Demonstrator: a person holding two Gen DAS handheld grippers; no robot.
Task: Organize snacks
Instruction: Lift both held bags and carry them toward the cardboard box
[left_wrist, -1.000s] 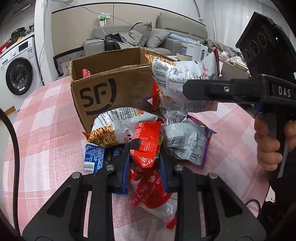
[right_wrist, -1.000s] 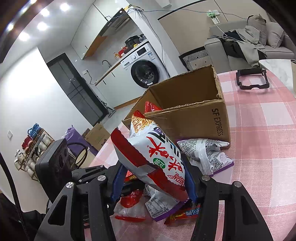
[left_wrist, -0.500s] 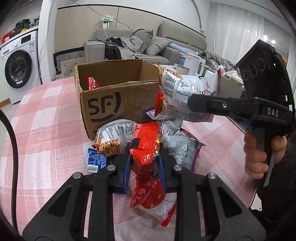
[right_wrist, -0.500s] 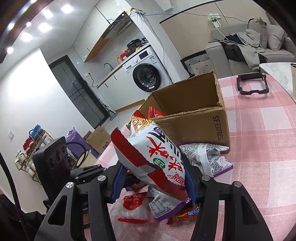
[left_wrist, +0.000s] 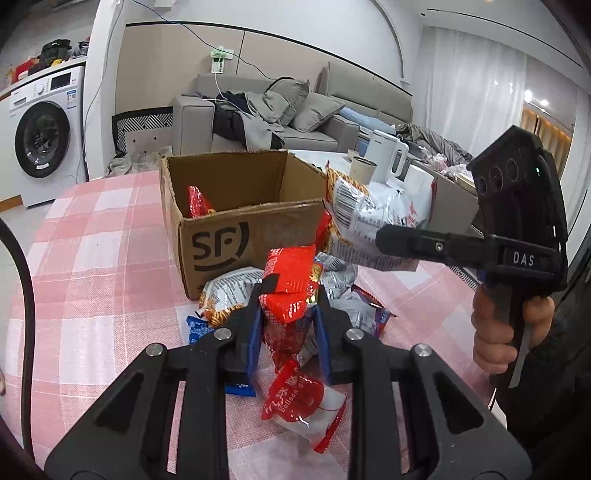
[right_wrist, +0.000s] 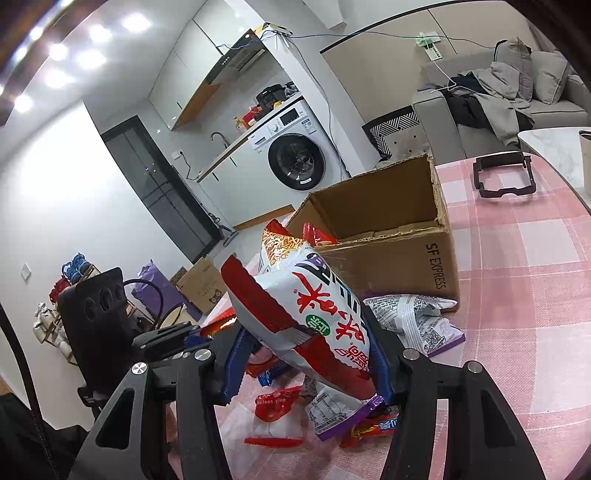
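The left gripper (left_wrist: 288, 314) pinches a red snack packet (left_wrist: 290, 286) between narrow jaws, lifted above the pile (left_wrist: 332, 291); the right gripper (right_wrist: 306, 354) clamps a white-and-red bag (right_wrist: 306, 314). Both hang beside the cardboard box (left_wrist: 236, 236).

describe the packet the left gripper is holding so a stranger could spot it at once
Start at the open cardboard box on the pink checked tablecloth. In front of it, above the snack pile, the left gripper pinches a crinkled red packet, all red with a black tab; its neighbours are mostly silver-white.
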